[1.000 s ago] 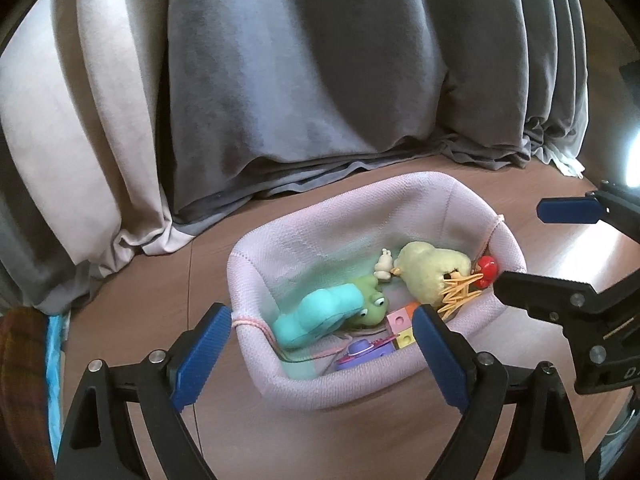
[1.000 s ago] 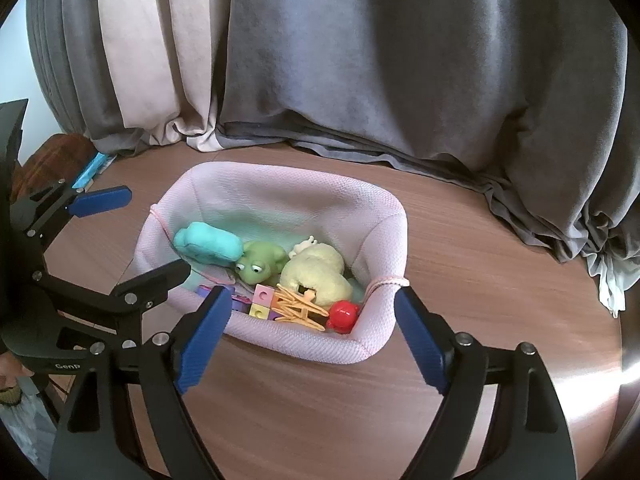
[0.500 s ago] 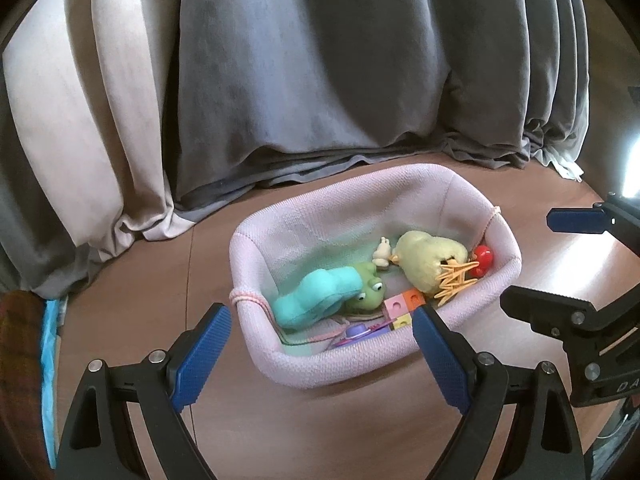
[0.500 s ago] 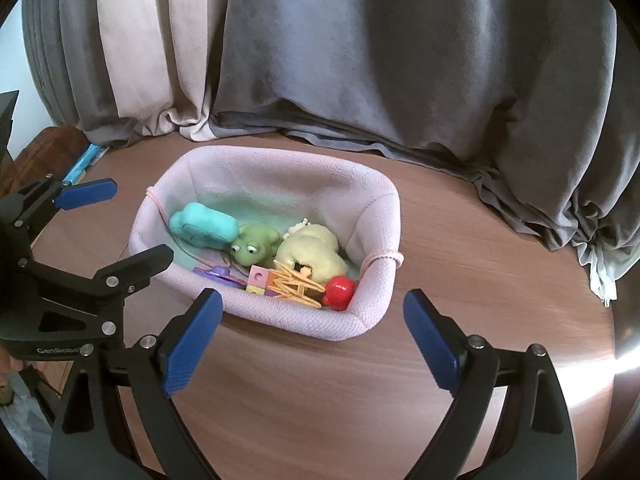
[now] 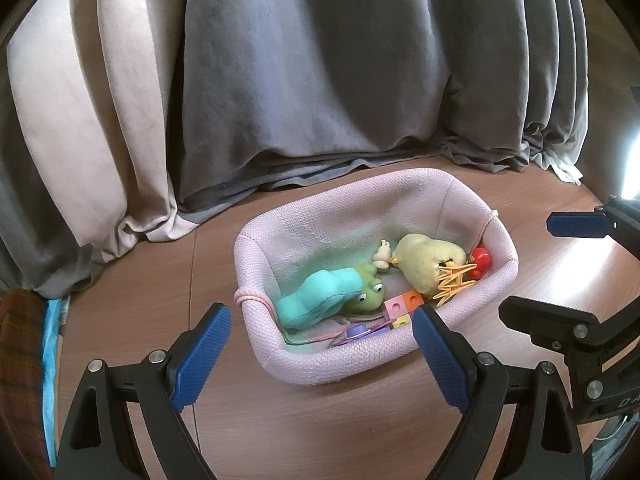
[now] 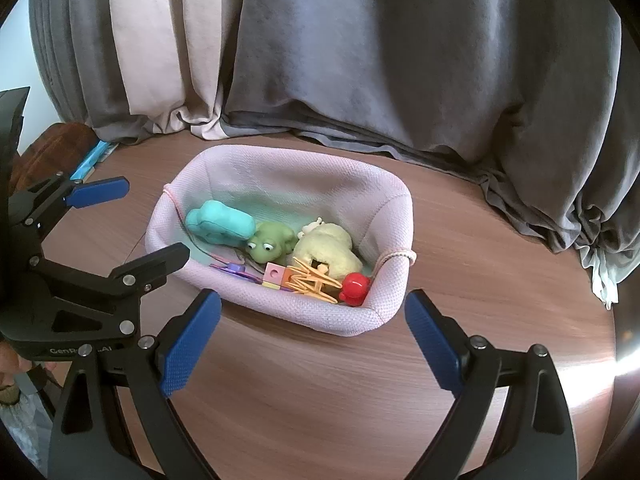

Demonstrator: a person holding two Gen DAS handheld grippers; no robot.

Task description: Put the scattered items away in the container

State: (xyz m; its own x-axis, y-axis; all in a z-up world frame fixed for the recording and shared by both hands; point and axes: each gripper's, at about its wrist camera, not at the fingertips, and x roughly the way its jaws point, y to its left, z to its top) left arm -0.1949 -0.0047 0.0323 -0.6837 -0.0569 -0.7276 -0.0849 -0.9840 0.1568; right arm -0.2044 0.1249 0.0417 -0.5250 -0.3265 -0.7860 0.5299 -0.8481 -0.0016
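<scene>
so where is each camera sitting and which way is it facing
Left wrist: on the left gripper, looking down and forward at the pink basket of toys on the wooden table; its blue-padded fingers frame the view.
Right wrist: on the right gripper, facing the same basket from the other end; its own fingers show.
Shared: both see the basket, the green frog, the grey curtains, and each other's gripper.

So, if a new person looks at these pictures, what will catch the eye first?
Probably the pink fabric basket in the middle of the wooden floor, full of bright toys: a green frog, a teal plush and a red toy in the near corner. Next, the blue-padded left gripper and right gripper, both open and empty before it.
</scene>
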